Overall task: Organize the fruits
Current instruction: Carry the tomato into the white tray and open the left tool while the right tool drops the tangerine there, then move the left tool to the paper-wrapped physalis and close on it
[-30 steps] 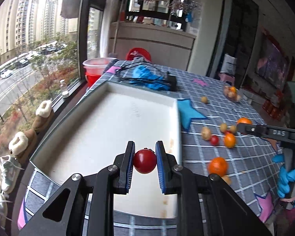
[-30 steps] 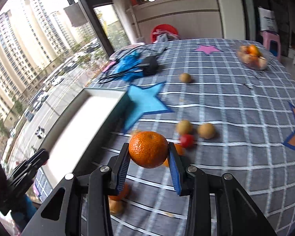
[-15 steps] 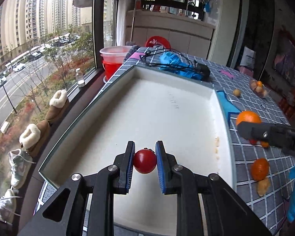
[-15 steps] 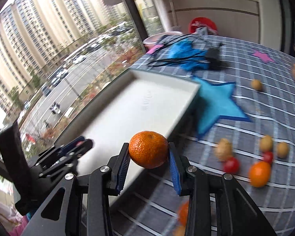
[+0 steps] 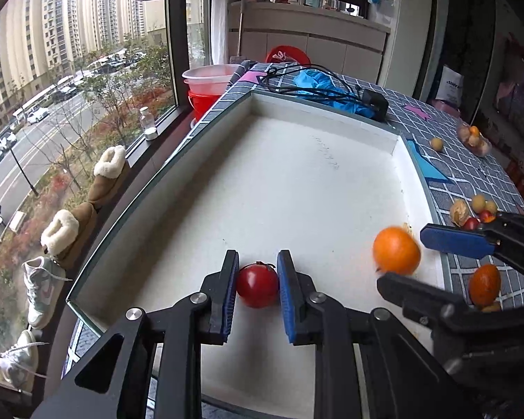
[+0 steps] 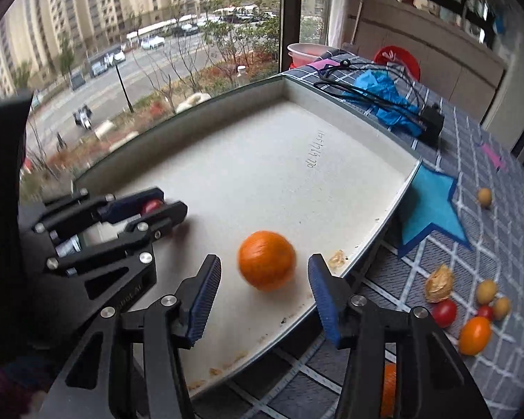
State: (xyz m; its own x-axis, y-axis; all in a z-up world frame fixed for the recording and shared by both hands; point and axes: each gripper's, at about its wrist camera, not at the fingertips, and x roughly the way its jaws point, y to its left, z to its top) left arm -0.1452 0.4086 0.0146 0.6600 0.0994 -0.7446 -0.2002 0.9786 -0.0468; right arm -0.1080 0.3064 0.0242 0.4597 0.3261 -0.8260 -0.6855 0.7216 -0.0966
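A white tray lies on the checked tablecloth by the window. My left gripper is shut on a red tomato low over the tray's near part; it also shows in the right wrist view. My right gripper is open over the tray's right edge. An orange sits blurred between its pads, touching neither, on or just above the tray floor. The orange also shows in the left wrist view, between the right gripper's fingers.
Loose fruit lies on the cloth right of the tray: an orange tomato, red cherry tomatoes, small yellow fruits and a husked one. Blue cloth and black cables lie beyond the tray. A window runs along the left.
My right gripper has moved over the tray and opened, letting go of the orange. My left gripper has lowered over the tray, still shut on the tomato.
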